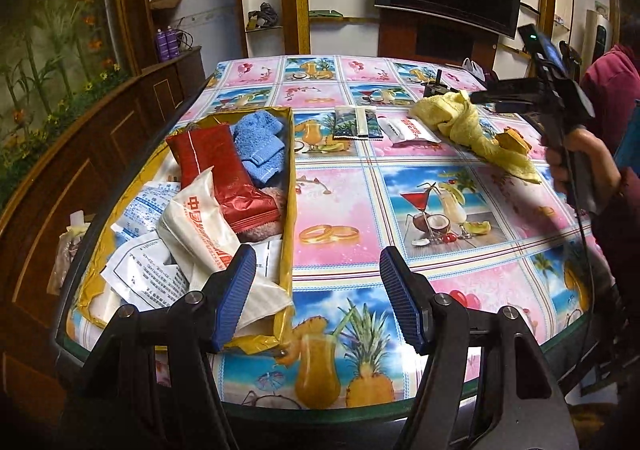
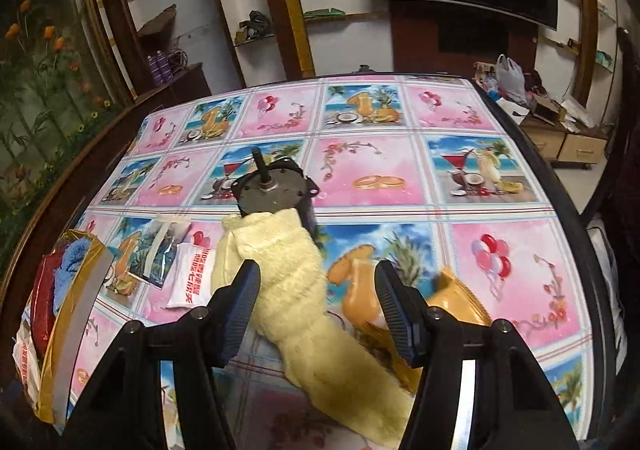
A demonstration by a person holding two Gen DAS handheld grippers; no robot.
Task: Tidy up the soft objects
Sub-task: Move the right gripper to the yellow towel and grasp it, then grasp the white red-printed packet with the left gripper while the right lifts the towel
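A gold cardboard box (image 1: pixel 289 185) at the table's left holds a blue towel (image 1: pixel 260 147), a red packet (image 1: pixel 224 177) and several white packets (image 1: pixel 196 226). My left gripper (image 1: pixel 316 282) is open and empty above the table's near edge, with its left finger over the box's near corner. A yellow towel (image 2: pixel 296 282) lies rumpled on the table, its far end against a black motor (image 2: pixel 272 193). My right gripper (image 2: pixel 318 286) is open astride the towel, and its right finger stands apart from the cloth. An orange packet (image 2: pixel 456 298) lies beside the towel.
A white packet (image 2: pixel 188 278) and a dark printed packet (image 2: pixel 160 250) lie between the box and the towel. A hand and red sleeve (image 1: pixel 576 157) hold the right gripper (image 1: pixel 486 99). The patterned tablecloth (image 1: pixel 344 201) covers the table. Shelves and a television stand behind.
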